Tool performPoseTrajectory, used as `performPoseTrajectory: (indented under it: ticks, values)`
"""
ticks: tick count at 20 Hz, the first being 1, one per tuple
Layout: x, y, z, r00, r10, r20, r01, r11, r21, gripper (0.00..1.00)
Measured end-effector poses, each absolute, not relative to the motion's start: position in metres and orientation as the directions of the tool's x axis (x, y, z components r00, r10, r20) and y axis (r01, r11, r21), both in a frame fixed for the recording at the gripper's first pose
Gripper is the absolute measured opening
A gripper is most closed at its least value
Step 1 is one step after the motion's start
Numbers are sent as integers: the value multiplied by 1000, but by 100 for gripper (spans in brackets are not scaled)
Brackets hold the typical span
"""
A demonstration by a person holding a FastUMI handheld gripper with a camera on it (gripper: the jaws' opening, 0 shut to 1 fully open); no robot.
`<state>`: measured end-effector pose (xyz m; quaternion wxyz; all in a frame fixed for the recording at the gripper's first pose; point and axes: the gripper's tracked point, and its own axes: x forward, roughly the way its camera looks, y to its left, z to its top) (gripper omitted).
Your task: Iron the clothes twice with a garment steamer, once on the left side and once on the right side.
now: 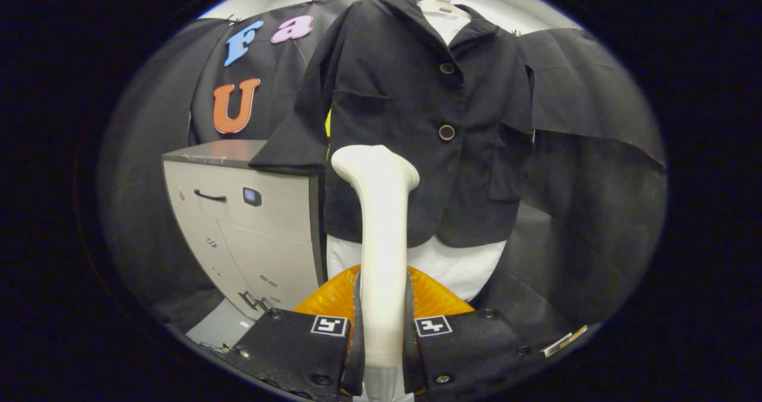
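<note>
The gripper (381, 336) is seen closed on the handle of the garment steamer (380, 235), with both fingers (356, 330) pressed against the white shaft from either side. A square black-and-white marker (329, 325) is carried on the left finger block and another (433, 326) on the right; no legible words are found on them. The steamer is held upright, its flared head (375, 167) raised beyond the fingers and set against the lower front of the black jacket (417, 128), on the side of the jacket nearer the cabinet, just beside the button line. An orange ribbed part (431, 298) is seen behind the fingers at the base of the shaft; what it belongs to cannot be told.

The jacket is hung on a white hanger (442, 4) over a white garment (458, 268), whose hem is visible beneath the jacket's lower edge. Two buttons (446, 132) are seen closed down the jacket's front, and one short sleeve (297, 134) is spread out over the top edge of a grey cabinet (250, 211) standing just beside the jacket. A dark drawer handle (209, 196) and a small panel (252, 196) are set on the cabinet's front; nothing on the panel can be read. On the jacket's other side, open room is left before the draped black cloth wall (595, 170).
</note>
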<state>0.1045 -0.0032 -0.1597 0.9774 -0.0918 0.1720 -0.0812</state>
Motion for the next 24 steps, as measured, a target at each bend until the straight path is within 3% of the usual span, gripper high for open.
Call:
performPoseTrajectory:
  ticks: [15,19,24]
  values:
    - [64,-37,-256,840,-203,-503,78,963,-257,28]
    - [57,-41,-208,888,-172,-426,84,972,-217,28]
    - [55,-62,-100,953,-164,-254,133,982,-136,28]
